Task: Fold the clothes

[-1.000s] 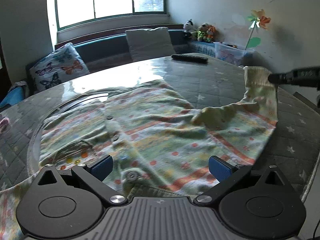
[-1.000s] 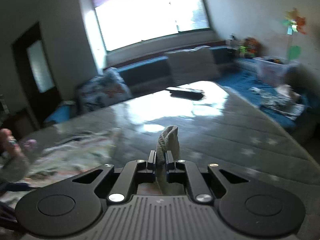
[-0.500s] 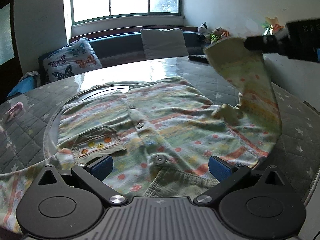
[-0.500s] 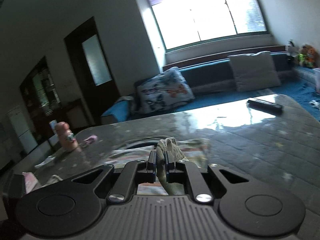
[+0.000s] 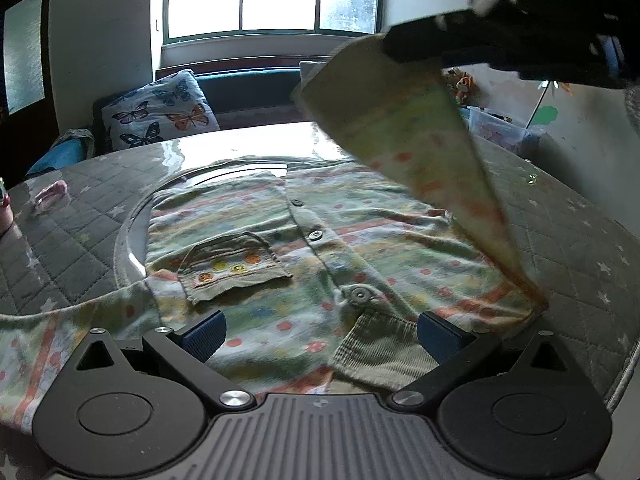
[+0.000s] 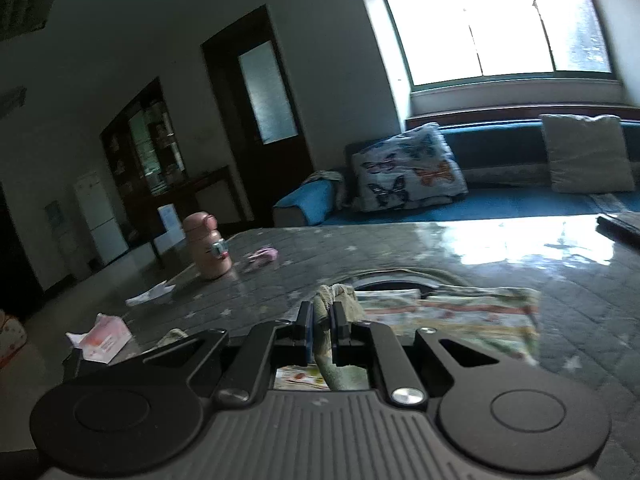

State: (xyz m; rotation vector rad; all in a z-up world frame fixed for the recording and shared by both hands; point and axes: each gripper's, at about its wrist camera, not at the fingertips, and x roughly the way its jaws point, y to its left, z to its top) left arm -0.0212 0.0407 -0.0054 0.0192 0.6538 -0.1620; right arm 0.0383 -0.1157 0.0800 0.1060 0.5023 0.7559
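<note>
Left gripper [image 5: 322,334] spread wide, blue pads [image 5: 206,334] apart and holding nothing, hovering low over the collar end of the shirt [image 5: 304,248]. Corduroy collar [image 5: 380,352] lying between the two pads, just ahead of the body of the tool. Shirt spread flat, buttoned front up, on the quilted table [image 5: 60,240], with its chest pocket [image 5: 232,270] ahead and toward the left pad. One sleeve trailing off past the left pad toward the table edge. Other sleeve [image 5: 408,136] lifted off the cloth, rising from the shoulder beside the right pad up to its cuff, tilted over the shirt front.

Right gripper [image 6: 322,332] clamped tight on that cuff [image 6: 334,300], fabric bunched between the closed pads and poking out above them. Below and beyond, shirt hem flat on the table. Farther off to the left, a pink bottle [image 6: 208,246] standing upright near the table edge. Beyond the table, a butterfly cushion [image 6: 408,168] on the blue bench under the window.
</note>
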